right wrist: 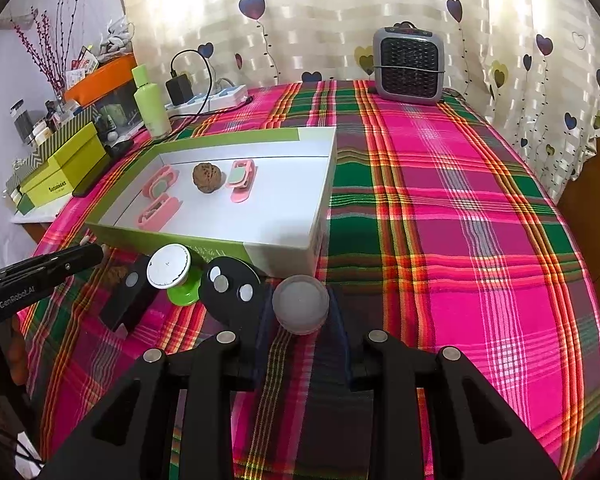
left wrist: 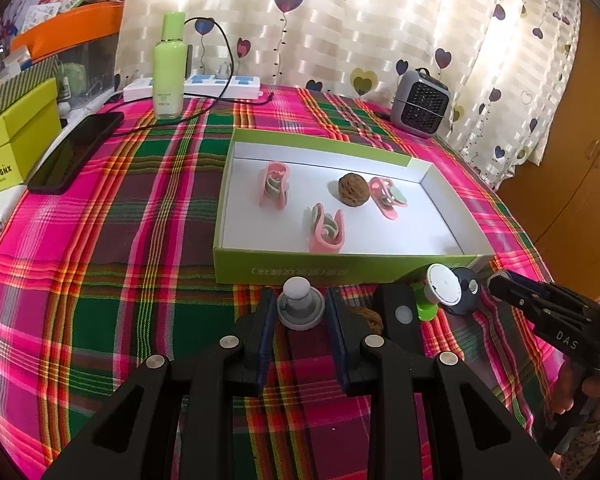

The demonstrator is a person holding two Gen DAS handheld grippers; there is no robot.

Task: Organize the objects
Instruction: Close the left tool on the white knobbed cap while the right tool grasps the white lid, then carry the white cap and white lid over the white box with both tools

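My left gripper (left wrist: 299, 298) is shut on a grey knob with a round base (left wrist: 300, 314), just in front of the green box's near wall (left wrist: 340, 270). My right gripper (right wrist: 300, 294) is shut on a grey round cap (right wrist: 300, 310) near the box's front corner (right wrist: 284, 256). On the box's white floor lie three pink clips (left wrist: 274, 188) (left wrist: 326, 228) (left wrist: 386, 196) and a walnut (left wrist: 353, 190). Between the two grippers, on the plaid cloth, sit a white-topped green piece (left wrist: 444, 286), a dark dotted disc (left wrist: 466, 290), a black block (left wrist: 400, 312) and a half-hidden second walnut (left wrist: 370, 318).
A green bottle (left wrist: 169, 68), a power strip (left wrist: 220, 86) with a cable and a black phone (left wrist: 74, 152) stand at the back left. Yellow-green boxes (left wrist: 16, 136) line the left edge. A small grey heater (right wrist: 410, 64) is at the back. Bare plaid cloth (right wrist: 460, 220) stretches right of the box.
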